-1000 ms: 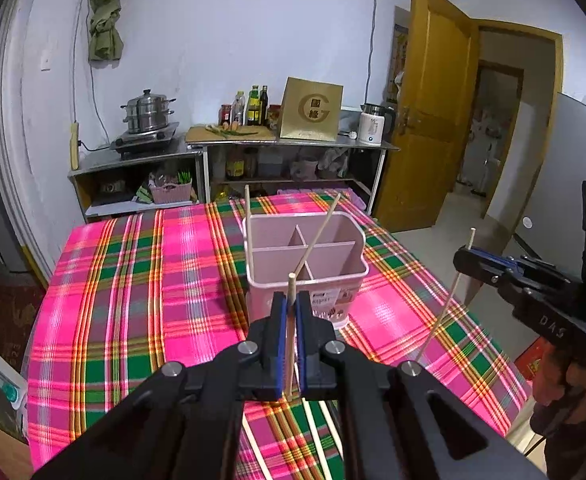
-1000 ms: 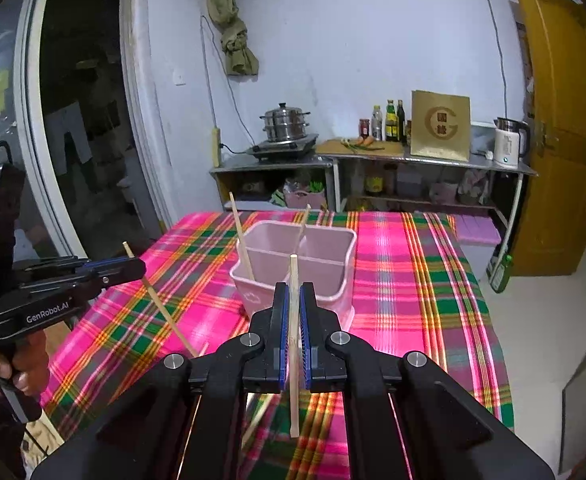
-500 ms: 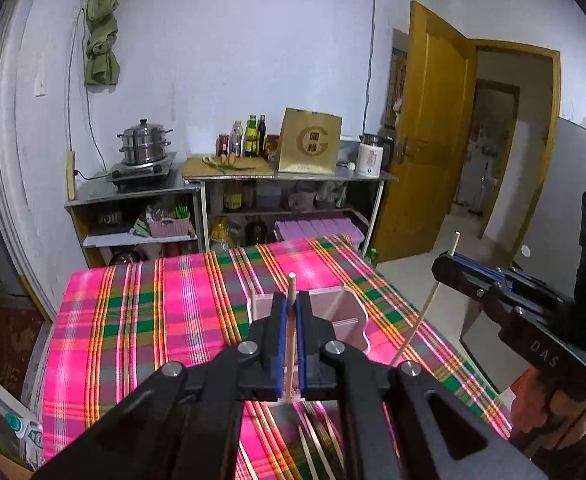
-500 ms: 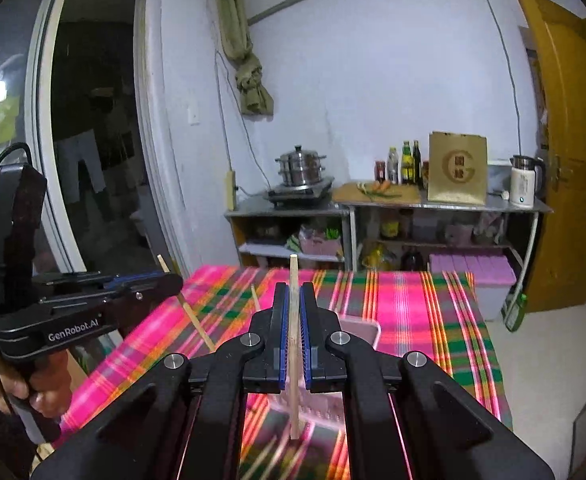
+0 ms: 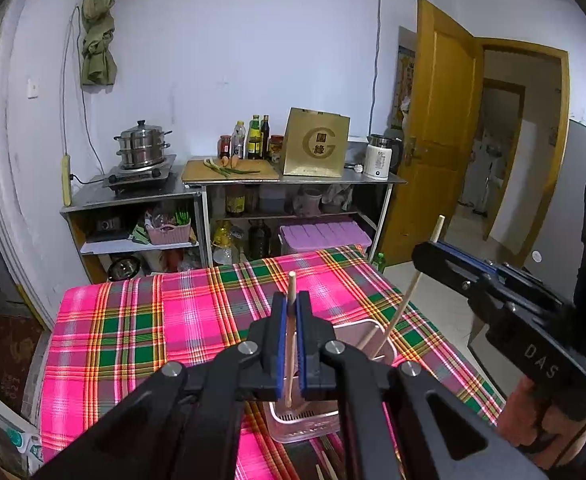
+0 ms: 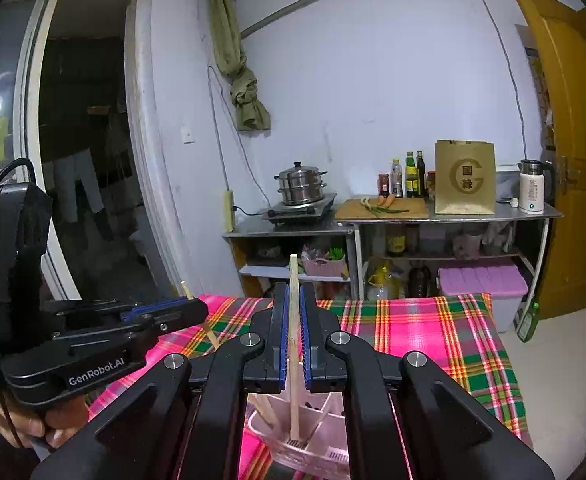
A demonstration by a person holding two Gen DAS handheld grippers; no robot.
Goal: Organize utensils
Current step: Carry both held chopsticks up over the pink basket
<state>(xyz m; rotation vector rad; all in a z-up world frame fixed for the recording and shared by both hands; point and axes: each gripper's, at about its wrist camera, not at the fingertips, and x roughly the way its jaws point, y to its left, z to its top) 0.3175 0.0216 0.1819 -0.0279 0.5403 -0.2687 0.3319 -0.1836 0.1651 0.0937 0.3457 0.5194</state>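
My left gripper (image 5: 290, 312) is shut on a wooden chopstick (image 5: 290, 344), held upright over the pink divided utensil holder (image 5: 367, 334), its lower tip down inside. My right gripper (image 6: 293, 308) is shut on another wooden chopstick (image 6: 293, 344), also upright, its lower end inside the holder (image 6: 325, 436). Other chopsticks (image 6: 267, 414) lean in the holder. The right gripper also shows in the left wrist view (image 5: 425, 252), the left one in the right wrist view (image 6: 197, 306). Loose chopsticks (image 5: 325, 464) lie on the cloth in front of the holder.
The holder stands on a table with a pink and green plaid cloth (image 5: 133, 328). Behind it are steel shelves with a steamer pot (image 5: 143, 146), bottles, a gold bag (image 5: 317, 148) and a kettle (image 5: 379, 158). A yellow door (image 5: 437, 128) stands open at the right.
Both grippers have moved forward over the holder with their chopsticks; the holder has dropped low in both views and the chopsticks' lower ends now reach into it.
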